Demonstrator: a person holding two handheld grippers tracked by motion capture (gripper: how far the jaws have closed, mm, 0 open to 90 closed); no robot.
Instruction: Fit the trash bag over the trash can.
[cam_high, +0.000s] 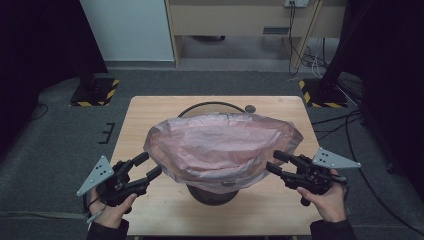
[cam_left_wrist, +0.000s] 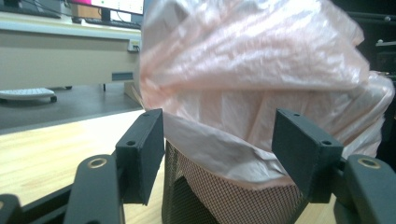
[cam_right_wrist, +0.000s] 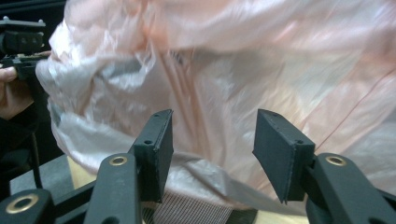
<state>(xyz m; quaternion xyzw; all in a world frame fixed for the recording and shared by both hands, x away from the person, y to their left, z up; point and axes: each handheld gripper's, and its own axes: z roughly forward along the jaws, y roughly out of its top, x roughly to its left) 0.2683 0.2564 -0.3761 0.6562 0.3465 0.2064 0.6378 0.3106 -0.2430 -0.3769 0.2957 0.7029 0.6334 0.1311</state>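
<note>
pink plastic bag (cam_high: 220, 145) draped over a black mesh bin (cam_high: 212, 192) at the middle of the wooden surface (cam_high: 150, 210).
left tool (cam_high: 149, 166) and right tool (cam_high: 272, 162) sit at the bag's 2 sides, jaws spread, pinching nothing, just beside the film.

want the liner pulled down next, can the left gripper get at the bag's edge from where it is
Probably yes: the left gripper is open, the pink bag hem hanging between its jaws over the mesh bin, nothing between.

Pale pink bag (cam_high: 222, 145), black mesh bin (cam_high: 212, 192), light wooden table (cam_high: 150, 120)
</note>
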